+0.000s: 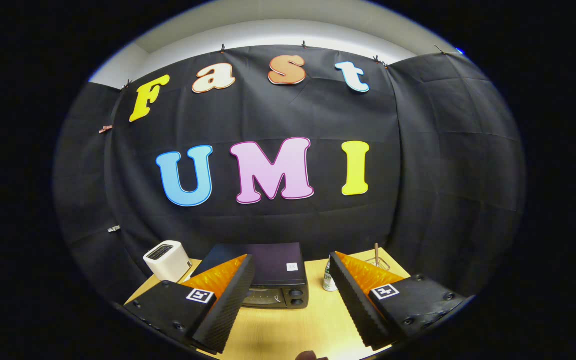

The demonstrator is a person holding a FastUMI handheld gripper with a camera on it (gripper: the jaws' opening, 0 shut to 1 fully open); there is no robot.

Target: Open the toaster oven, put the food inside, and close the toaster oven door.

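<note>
- Showing at the bottom of the frame, gripper [293,300]: two fingers spread wide apart, nothing between them but bare table, nothing held.
- Left finger [225,305]: lower left of centre, its tip overlapping the toaster oven's front left corner in the view; whether it touches cannot be told.
- Right finger [355,300]: lower right of centre, apart from the oven, its tip just beside the small bottle.
- Toaster oven [273,275]: dark box, lower centre of the frame, standing on the table just ahead of the fingers and mostly within the gap between them, nearer the left finger; door appears closed; two knobs [296,297] on the right of its front face; small white sticker on top.
- Toaster [167,260]: white, slotted top, lower left, beyond the left finger and left of the oven.
- Small bottle [329,281]: pale, right of the oven.
- Glass with a stick [378,260]: behind the right finger, lower right, partly hidden.
- Table [288,330]: light wood, bottom centre.
- Dark rounded object [310,356]: at the very bottom edge, too cut off to identify.
</note>
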